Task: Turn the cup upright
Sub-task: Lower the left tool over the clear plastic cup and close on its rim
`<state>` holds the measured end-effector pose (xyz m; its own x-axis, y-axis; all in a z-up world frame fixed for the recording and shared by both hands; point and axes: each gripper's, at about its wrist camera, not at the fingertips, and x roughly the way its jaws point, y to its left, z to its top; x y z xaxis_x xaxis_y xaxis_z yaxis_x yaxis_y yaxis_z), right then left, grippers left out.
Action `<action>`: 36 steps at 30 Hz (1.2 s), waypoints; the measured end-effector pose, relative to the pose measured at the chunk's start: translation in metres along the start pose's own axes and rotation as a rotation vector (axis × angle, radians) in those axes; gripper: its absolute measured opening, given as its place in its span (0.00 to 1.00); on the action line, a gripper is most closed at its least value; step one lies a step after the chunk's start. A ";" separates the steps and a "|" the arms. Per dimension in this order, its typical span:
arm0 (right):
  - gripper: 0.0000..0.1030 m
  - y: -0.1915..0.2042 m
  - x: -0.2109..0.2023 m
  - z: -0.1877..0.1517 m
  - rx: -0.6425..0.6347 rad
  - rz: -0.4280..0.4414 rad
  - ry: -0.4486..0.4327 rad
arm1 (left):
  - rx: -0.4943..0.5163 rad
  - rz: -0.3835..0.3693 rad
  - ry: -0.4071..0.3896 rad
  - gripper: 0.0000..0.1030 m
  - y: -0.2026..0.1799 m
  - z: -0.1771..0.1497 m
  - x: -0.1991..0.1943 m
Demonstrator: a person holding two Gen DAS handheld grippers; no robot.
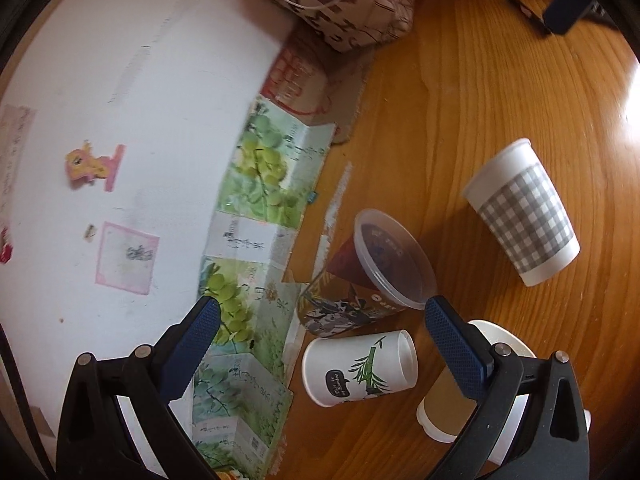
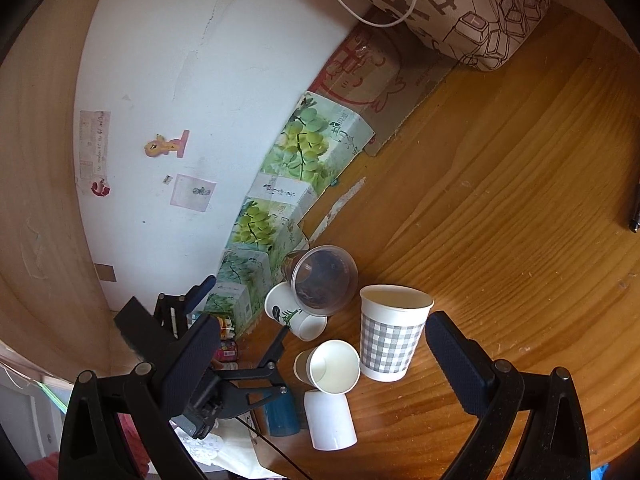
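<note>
Several cups sit on a wooden table [image 2: 500, 208]. A grey-checked paper cup [image 2: 390, 332] [image 1: 524, 212] stands upright. A clear plastic cup with a dark printed sleeve [image 1: 360, 276] [image 2: 322, 280] is tilted against the boxes. A white bamboo-print cup [image 1: 358, 366] [image 2: 294, 312] lies on its side. A brown-sleeved cup [image 2: 328, 366] [image 1: 444, 404] lies on its side with its mouth toward the right wrist camera. A plain white cup [image 2: 330, 420] lies on its side. My left gripper [image 1: 320, 336] is open above the bamboo cup. My right gripper [image 2: 316, 356] is open and empty above the cups.
Green grape-print boxes [image 1: 248, 264] [image 2: 280, 184] line the white wall. A printed paper bag [image 2: 460, 8] [image 1: 344, 4] and cardboard [image 2: 380, 80] sit at the back. A dark phone [image 1: 568, 8] and pen [image 2: 634, 216] lie on the far table. A blue object [image 2: 282, 416] lies near the white cup.
</note>
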<state>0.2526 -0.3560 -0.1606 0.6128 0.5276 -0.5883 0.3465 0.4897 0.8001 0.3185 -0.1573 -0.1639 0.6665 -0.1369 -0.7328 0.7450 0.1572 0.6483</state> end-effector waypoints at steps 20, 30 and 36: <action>1.00 -0.026 0.007 -0.012 0.114 0.008 -0.020 | 0.098 -0.167 0.146 0.99 -0.014 0.026 0.063; 1.00 -0.034 0.002 -0.015 0.151 0.009 -0.044 | 0.030 -0.231 0.239 0.96 -0.007 0.030 0.091; 1.00 -0.037 0.004 -0.016 0.174 0.018 -0.031 | 0.007 -0.245 0.264 0.78 0.000 0.033 0.094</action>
<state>0.2303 -0.3608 -0.1941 0.6408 0.5124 -0.5717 0.4514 0.3509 0.8204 0.3822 -0.2022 -0.2264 0.4394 0.0878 -0.8940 0.8824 0.1442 0.4478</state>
